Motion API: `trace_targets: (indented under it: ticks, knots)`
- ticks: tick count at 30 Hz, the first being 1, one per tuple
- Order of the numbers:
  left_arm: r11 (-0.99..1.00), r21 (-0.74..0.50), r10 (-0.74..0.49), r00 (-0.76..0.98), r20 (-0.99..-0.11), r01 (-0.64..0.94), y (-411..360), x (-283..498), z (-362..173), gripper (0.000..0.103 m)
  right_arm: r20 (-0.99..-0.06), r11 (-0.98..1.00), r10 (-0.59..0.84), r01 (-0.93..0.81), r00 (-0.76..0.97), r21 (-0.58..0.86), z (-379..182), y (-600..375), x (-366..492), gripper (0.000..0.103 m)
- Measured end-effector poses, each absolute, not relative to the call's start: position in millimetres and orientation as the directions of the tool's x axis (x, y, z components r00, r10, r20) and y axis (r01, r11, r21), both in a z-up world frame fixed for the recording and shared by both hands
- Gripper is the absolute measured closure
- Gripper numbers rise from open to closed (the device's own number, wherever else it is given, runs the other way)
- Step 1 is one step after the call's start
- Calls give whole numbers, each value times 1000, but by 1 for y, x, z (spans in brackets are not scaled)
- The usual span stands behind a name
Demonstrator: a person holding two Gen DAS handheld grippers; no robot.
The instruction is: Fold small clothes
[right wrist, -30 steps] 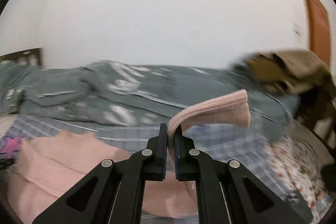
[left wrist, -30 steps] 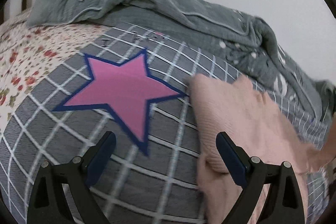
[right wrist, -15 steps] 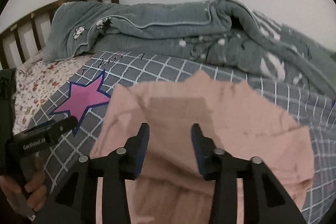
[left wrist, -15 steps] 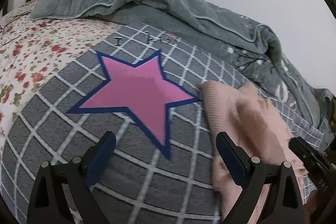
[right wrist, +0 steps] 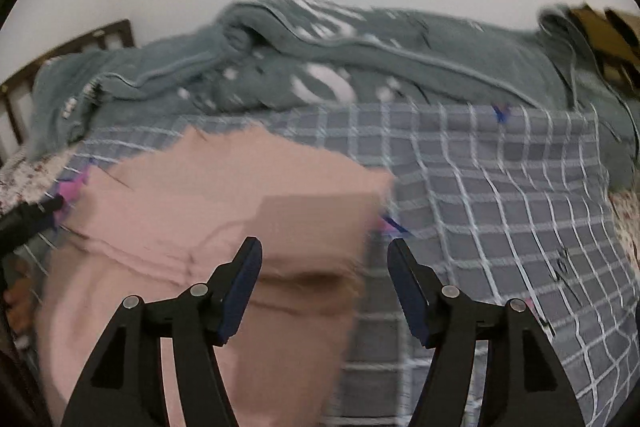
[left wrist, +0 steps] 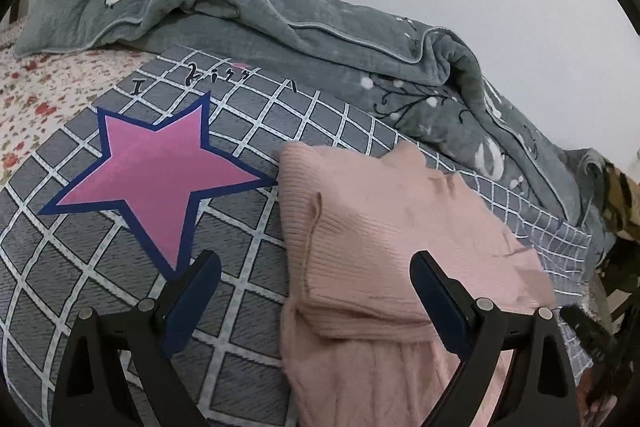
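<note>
Garment: a pink knit garment (left wrist: pixel 384 227) lies on the bed, partly folded — an upper layer is turned over the lower part, with a ribbed edge along its near side. In the right wrist view it shows as a blurred pink shape (right wrist: pixel 224 211).
Where it lies: on the grey checked cloth (left wrist: pixel 248 291), its far-left corner touching the right-hand point of the pink star (left wrist: pixel 160 167) printed on that cloth.
Left claw: the left claw (left wrist: pixel 316 291) hangs over the cloth with its jaws spread wide; the garment's left edge lies between them, and neither pad presses on it. One fingertip (left wrist: pixel 200 275) sits just below the star's lowest point, the other over the pink knit.
Right claw: the right claw (right wrist: pixel 324 271) is above the garment's right side, its jaws opening — the pink fabric lies below the gap and nothing is pinched.
Cloth beyond the star: a few black handwritten marks (left wrist: pixel 192 79) stand on the checked cloth just past the star's top point.
Quilt: a rumpled grey-green quilt (left wrist: pixel 304 43) is heaped along the far side of the checked cloth, behind the star.
Sheet: a floral sheet (left wrist: pixel 36 95) shows to the left of the star.
Headboard: a dark wooden headboard (right wrist: pixel 80 47) stands behind the quilt, at the wall.
Sharpness: the right wrist view is smeared, so fine detail there cannot be told.
</note>
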State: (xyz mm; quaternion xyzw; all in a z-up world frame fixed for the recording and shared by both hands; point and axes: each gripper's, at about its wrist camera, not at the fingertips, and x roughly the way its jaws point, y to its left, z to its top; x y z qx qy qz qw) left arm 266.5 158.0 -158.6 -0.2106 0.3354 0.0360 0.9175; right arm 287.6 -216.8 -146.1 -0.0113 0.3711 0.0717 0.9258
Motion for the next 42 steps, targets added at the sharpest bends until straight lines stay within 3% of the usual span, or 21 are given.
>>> trace_targets:
  ticks: [3, 6, 7, 8, 12, 15, 18, 20, 23, 28, 33, 38, 42]
  knots:
    - [909, -348, -56, 764, -643, -227, 155, 270, -161, 9, -724, 988, 140, -145, 675, 56, -168, -222, 297, 46]
    - [915, -311, -25, 731, -681, -258, 152, 278, -169, 13, -736, 987, 136, -157, 663, 40, -171, -211, 310, 66]
    - [915, -300, -15, 720, -694, -271, 152, 281, -172, 14, -739, 988, 123, -150, 663, 30, -172, -209, 315, 83]
    - [914, -287, -3, 706, -708, -285, 152, 284, -175, 16, -741, 990, 109, -140, 662, 20, -173, -210, 316, 90]
    - [923, -258, 16, 699, -715, -285, 147, 285, -175, 16, -765, 991, 126, -106, 632, 76, -177, -230, 318, 90]
    - [928, -255, 9, 699, -715, -273, 146, 284, -175, 16, -769, 993, 115, -99, 628, 68, -178, -238, 307, 81]
    - [916, -295, -11, 720, -694, -271, 152, 280, -172, 16, -710, 985, 126, -173, 692, 6, -156, -233, 286, 76]
    - [908, -308, -6, 727, -687, -284, 154, 280, -171, 16, -647, 980, 173, -196, 743, 38, -140, -233, 277, 62]
    - [908, -297, 2, 711, -703, -296, 153, 285, -175, 16, -626, 975, 215, -201, 749, 95, -139, -227, 288, 61]
    - [939, -186, 67, 682, -729, -291, 139, 290, -178, 16, -781, 993, 105, -109, 616, 47, -189, -219, 322, 61]
    - [945, -179, 59, 679, -731, -275, 139, 288, -180, 15, -749, 989, 147, -81, 646, 125, -185, -236, 314, 51]
    - [946, -170, 67, 682, -729, -275, 137, 287, -181, 15, -734, 981, 182, -71, 654, 181, -188, -244, 307, 50]
    - [946, -171, 68, 683, -727, -277, 136, 287, -181, 15, -734, 987, 158, -83, 661, 139, -188, -238, 302, 50]
